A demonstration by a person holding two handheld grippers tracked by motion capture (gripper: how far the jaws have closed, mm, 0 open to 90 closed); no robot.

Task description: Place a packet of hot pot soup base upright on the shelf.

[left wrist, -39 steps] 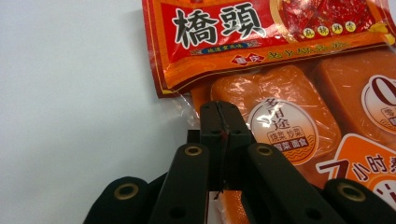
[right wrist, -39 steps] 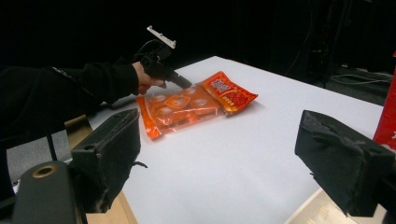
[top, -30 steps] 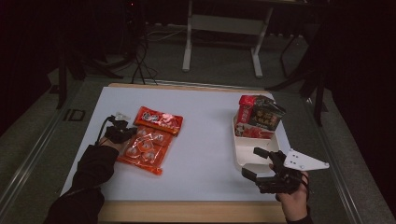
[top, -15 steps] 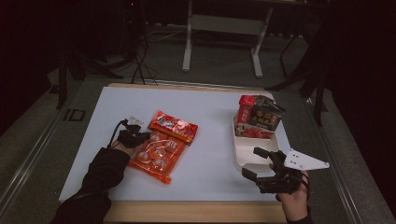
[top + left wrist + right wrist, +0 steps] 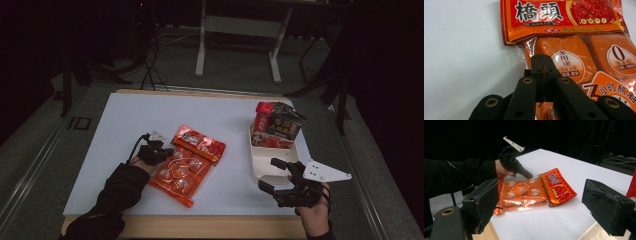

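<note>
Care is needed: the packet [image 5: 187,162], left of the tray [image 5: 277,162] on the surface [image 5: 125,120], is dragged trayward, clamped edgewise in the left gripper [image 5: 541,71]; the right gripper [image 5: 272,176] is held apart.

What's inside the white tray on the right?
In the white tray, the far compartment holds upright snack packets; the near compartment looks empty. What lies beneath the packets is covered.

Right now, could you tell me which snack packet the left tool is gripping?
The orange packet lying flat mid-table, pinched at its edge by the left tool; the other packets stand in the white tray.
</note>
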